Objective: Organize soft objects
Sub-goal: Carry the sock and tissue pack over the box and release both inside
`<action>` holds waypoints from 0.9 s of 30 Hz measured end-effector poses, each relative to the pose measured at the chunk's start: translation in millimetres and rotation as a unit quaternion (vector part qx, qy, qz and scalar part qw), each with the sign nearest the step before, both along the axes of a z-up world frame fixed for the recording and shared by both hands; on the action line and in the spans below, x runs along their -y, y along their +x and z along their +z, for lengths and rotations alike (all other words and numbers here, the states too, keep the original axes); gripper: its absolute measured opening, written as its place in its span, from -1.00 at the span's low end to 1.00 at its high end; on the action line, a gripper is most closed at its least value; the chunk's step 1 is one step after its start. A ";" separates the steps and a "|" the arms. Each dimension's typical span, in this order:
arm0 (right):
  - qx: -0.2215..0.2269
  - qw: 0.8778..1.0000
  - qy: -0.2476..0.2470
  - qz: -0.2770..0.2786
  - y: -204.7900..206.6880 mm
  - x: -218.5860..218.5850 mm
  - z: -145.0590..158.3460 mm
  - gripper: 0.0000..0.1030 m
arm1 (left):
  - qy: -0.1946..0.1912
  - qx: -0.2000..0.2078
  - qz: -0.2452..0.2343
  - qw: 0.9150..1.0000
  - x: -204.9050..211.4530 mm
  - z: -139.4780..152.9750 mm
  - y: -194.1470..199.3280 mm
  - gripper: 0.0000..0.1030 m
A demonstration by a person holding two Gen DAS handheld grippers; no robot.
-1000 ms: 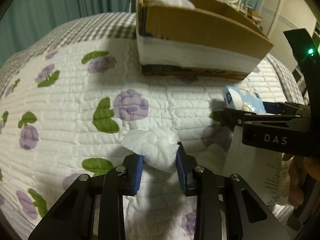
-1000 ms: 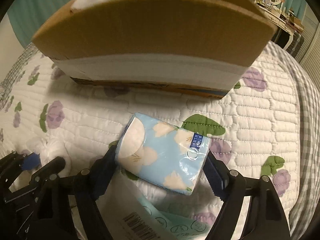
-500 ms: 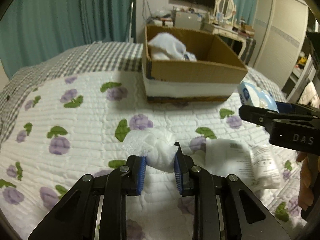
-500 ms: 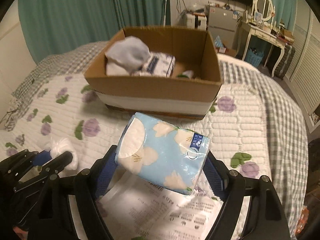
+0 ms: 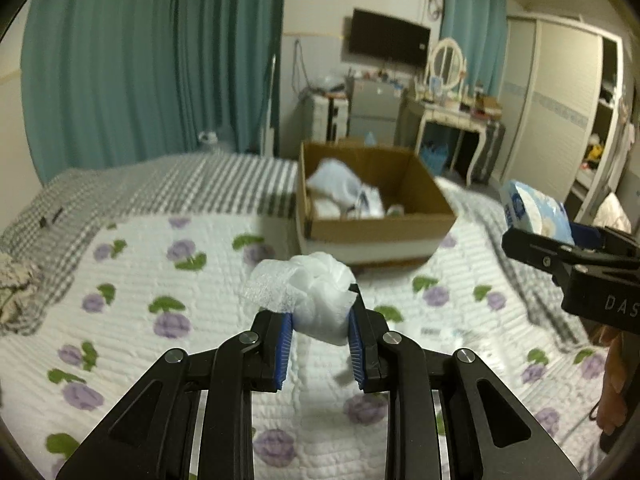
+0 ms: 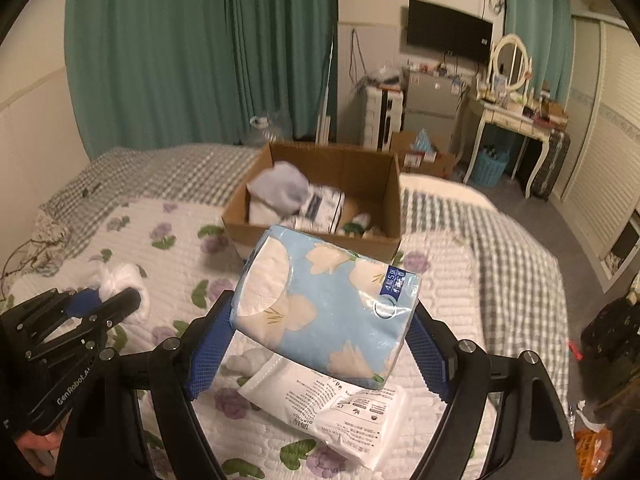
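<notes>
- Left wrist view: the left claw [image 5: 319, 346] is closed on a white foam bundle [image 5: 316, 298], pinched low between the blue pads, the loose mesh end flopping to the left. It is held up above the bed, short of the cardboard box [image 5: 372, 208].
- The bundle looks very light and squashy; a grip across its thick knotted middle should hold, while the frayed end would likely slip free.
- The right claw [image 6: 320, 344] is spread wide and clamped on a blue tissue pack [image 6: 326, 306] by its two ends, also lifted clear of the bed.
- The pack looks light, soft and plastic-wrapped, so probably slippery; the end-to-end hold seems sound.
- The box sits open further up the bed with a pale cloth [image 6: 280, 192] and other packs inside; room remains at its right side.
- A flat white packet [image 6: 332, 412] lies on the flowered quilt [image 5: 132, 280] under the right claw.
- Nothing stands between either claw and the box; the near wall must be cleared.
</notes>
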State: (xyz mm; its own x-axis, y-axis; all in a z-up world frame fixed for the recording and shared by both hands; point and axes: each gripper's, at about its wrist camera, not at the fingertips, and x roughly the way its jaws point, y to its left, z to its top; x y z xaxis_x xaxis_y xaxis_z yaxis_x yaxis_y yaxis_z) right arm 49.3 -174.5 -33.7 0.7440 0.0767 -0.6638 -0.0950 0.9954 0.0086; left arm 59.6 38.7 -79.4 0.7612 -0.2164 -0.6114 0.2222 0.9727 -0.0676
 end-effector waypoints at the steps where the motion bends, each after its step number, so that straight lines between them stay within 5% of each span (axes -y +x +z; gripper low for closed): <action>1: 0.007 1.000 0.000 -0.002 -5.2 0.1 7.3 0.57 | -0.003 0.009 0.000 1.000 -0.7 8.4 -4.1 -0.54; 11: 0.090 0.996 0.005 -0.009 -56.8 -3.7 80.9 0.57 | -0.019 0.100 -0.009 0.995 -5.4 81.0 -43.7 -0.54; 27: 0.180 0.984 -0.001 0.000 -106.5 -17.2 160.7 0.57 | -0.052 0.169 -0.014 0.984 -17.7 143.3 -57.2 -0.53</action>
State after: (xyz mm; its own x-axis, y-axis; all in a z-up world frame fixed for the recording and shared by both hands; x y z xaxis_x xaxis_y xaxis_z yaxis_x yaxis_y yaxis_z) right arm -57.2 -157.3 127.0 0.9311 0.0759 -0.3568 -0.0921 0.9953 -0.0284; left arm 2.4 56.5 63.9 0.9100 -0.2884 -0.2979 0.2757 0.9575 -0.0845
